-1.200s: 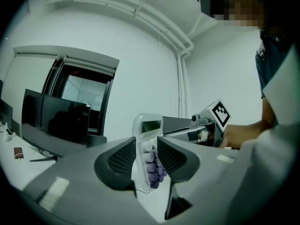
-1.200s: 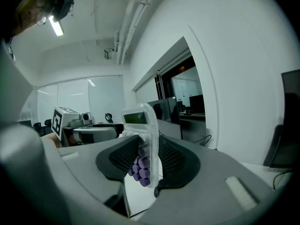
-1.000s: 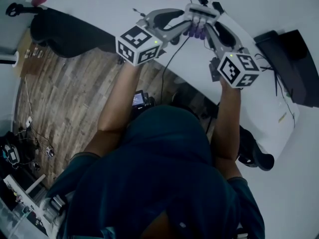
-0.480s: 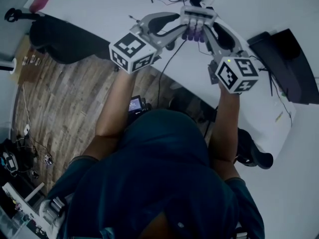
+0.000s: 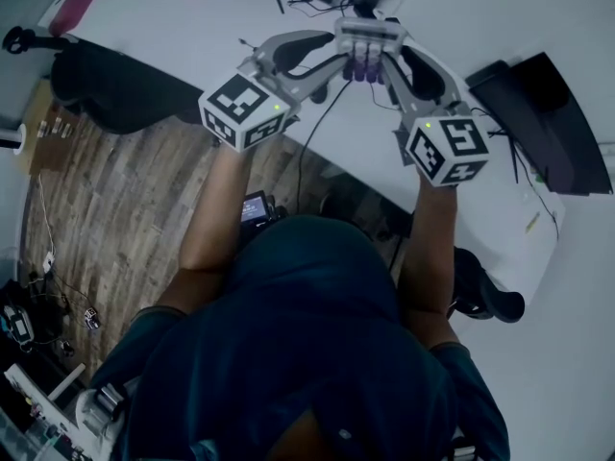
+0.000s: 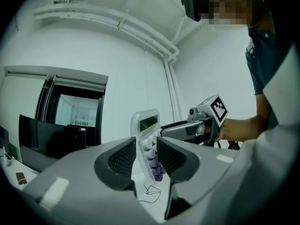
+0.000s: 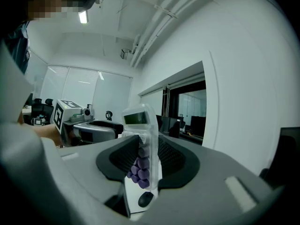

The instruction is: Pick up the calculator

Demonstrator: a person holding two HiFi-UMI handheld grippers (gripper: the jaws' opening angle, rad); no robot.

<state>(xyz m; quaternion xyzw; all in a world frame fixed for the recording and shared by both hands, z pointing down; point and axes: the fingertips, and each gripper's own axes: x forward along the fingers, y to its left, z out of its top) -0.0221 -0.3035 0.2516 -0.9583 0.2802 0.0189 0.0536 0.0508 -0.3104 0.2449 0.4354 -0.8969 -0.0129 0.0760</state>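
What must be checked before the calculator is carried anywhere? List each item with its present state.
1. Left gripper closed on the calculator: ok, its pads press both faces.
2. Right gripper closed on the calculator: ok, it grips from the opposite side.
3. Calculator off the white desk: ok, it is held in the air between the two grippers.
4. Black cable free of the calculator: ok, it lies on the desk below, apart from it.
5. Grip firm enough not to slip: cannot tell.
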